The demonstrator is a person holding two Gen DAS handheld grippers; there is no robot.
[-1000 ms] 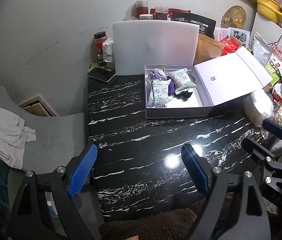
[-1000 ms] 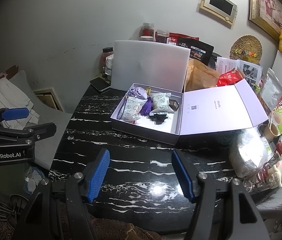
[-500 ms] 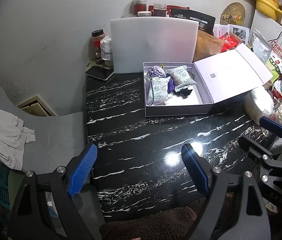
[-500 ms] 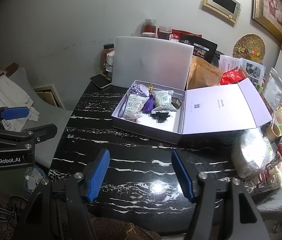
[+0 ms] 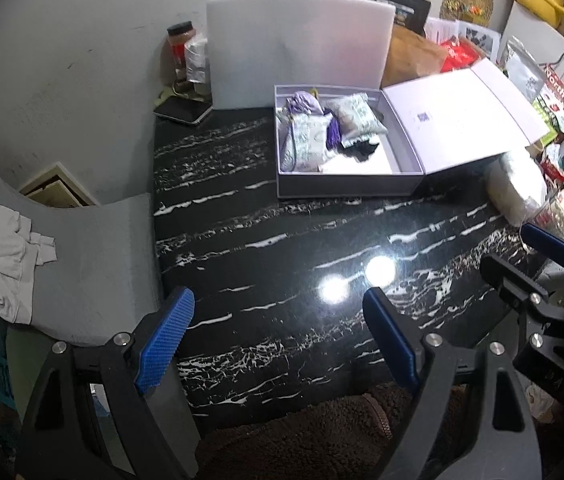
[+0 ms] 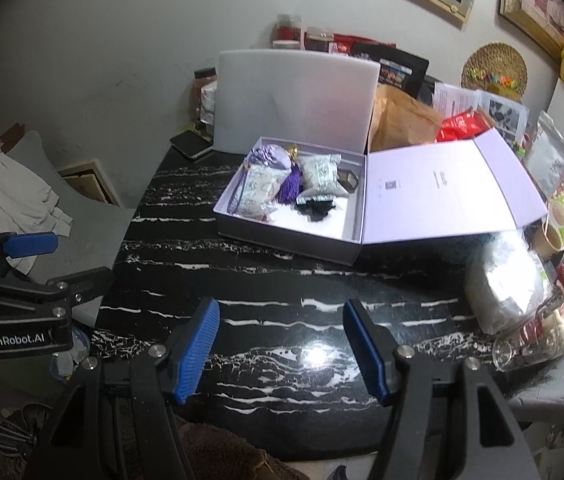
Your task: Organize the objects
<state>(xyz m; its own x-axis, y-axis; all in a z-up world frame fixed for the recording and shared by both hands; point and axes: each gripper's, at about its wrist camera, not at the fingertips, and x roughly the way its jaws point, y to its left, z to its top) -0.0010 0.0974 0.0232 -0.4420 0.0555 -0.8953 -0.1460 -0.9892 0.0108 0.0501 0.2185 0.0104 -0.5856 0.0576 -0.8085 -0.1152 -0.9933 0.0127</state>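
The open lilac cardboard box sits at the far side of the black marble worktop, sachets inside; left gripper jaws wide and empty, right gripper jaws moderately apart, empty; approach low over the near wall, grasping one sachet singly.

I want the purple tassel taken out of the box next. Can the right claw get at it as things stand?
Probably yes. The lavender box lies open, its lid folded aside, and the bare table lies between it and the open, empty right claw. The purple tassel sits wedged between sachets.
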